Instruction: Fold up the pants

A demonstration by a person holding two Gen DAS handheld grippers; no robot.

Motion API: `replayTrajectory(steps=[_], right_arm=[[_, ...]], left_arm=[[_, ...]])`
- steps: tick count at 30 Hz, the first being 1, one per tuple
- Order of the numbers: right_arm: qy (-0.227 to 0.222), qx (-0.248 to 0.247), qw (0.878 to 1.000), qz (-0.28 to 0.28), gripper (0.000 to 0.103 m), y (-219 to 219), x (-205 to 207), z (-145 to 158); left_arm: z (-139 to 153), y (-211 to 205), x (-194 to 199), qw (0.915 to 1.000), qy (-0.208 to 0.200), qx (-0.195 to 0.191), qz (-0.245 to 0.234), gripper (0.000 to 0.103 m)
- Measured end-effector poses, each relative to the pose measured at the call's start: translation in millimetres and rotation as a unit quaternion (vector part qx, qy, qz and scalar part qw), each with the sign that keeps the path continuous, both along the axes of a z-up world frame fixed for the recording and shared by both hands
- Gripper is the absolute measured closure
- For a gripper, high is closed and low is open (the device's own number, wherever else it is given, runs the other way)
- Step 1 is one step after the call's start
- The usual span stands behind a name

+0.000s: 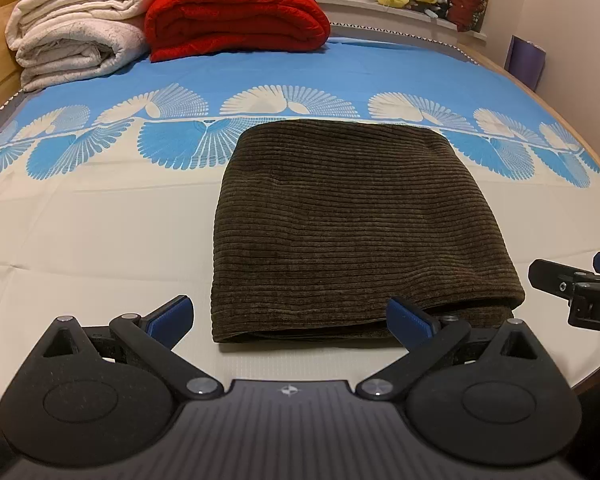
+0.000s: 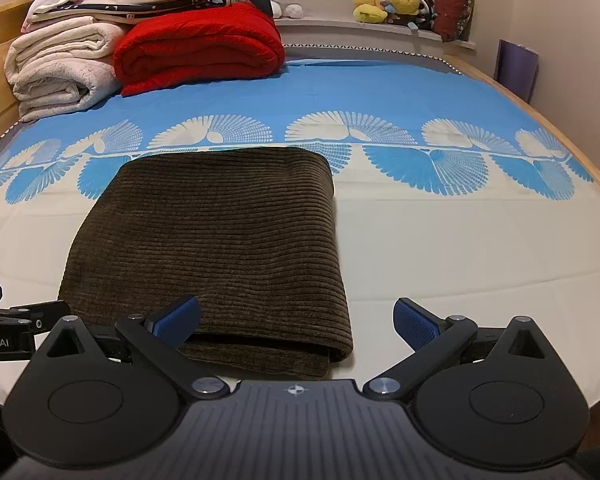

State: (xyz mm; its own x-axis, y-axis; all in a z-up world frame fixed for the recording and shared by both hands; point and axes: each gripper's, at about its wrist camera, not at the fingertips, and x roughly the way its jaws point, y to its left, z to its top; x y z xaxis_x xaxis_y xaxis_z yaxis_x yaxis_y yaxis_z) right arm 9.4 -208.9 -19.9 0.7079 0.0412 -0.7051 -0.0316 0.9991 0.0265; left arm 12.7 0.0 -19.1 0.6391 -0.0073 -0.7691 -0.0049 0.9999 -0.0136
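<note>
**A:** Where do you stand with the pants (image 1: 360,224)?

**B:** You have them lying as a compact brown corduroy rectangle on the cream part of the bedsheet (image 1: 100,232), their far edge just at the blue fan-patterned band. Layers show stacked at the near edge, so I judge the folding is done or nearly so

**A:** And your tools?

**B:** Your left gripper (image 1: 290,320) has its jaws spread wide, holding nothing; one blue pad sits off the cloth's near-left corner, the other in front of the near edge, and I cannot tell whether it touches. Your right gripper (image 2: 296,322) is likewise spread and empty, one pad in front of the near edge, the other over bare sheet to the right

**A:** So what does the next move call for?

**B:** If you want one more fold, you need to close both pairs of jaws on the near edge, catching every layer, then carry it evenly toward the far edge. If this size suits you, just press the top flat and pull back; the red blanket (image 2: 200,48) and white blankets (image 2: 56,68) at the headboard are well apart from your work
</note>
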Motion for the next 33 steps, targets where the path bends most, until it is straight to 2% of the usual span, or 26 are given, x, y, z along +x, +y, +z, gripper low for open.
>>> replayTrajectory(steps=[33], right_arm=[[0.001,0.0,1.0,0.001,0.001,1.3,0.3,-0.2]], left_arm=[[-2.3,-0.2,-0.5,1.0,-0.001,0.002,-0.008,0.0]])
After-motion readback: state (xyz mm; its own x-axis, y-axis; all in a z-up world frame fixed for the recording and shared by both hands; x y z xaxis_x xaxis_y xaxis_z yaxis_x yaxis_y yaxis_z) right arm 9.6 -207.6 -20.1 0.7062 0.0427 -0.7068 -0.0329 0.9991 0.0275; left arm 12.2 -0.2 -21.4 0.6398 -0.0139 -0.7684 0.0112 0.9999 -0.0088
